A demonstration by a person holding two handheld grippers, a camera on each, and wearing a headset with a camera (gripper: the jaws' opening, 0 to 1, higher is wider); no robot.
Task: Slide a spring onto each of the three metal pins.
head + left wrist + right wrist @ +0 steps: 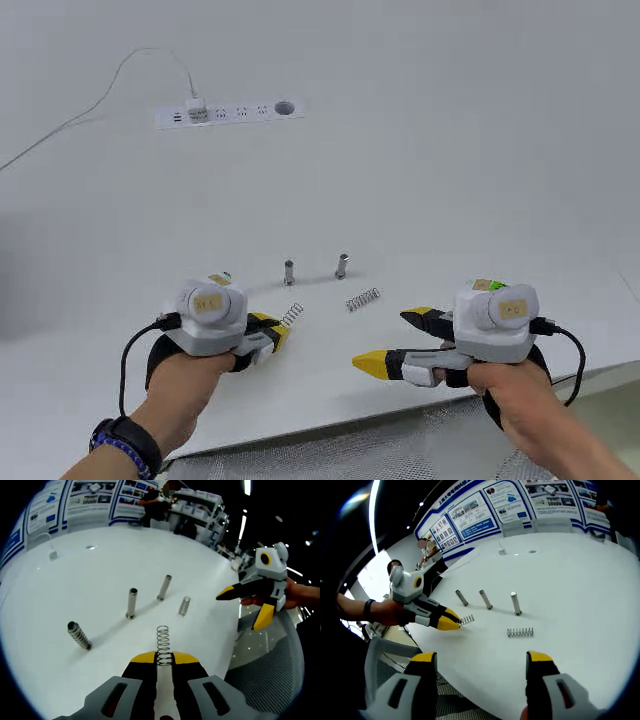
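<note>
My left gripper [276,336] [162,658] is shut on the end of a small spring [291,315] [162,641], which sticks out forward just above the white table. Two bare metal pins [289,272] [342,265] stand upright beyond it. In the left gripper view a third pin [79,635] at the left wears a spring. A loose spring [363,299] [520,632] lies on the table between the grippers. My right gripper [397,340] [481,657] is open and holds nothing, near the table's front edge.
A white power strip [228,113] with a plugged cable lies at the back of the table [450,180]. The front table edge runs just under both hands, with grey mesh [330,450] below it. Posters and people stand in the background.
</note>
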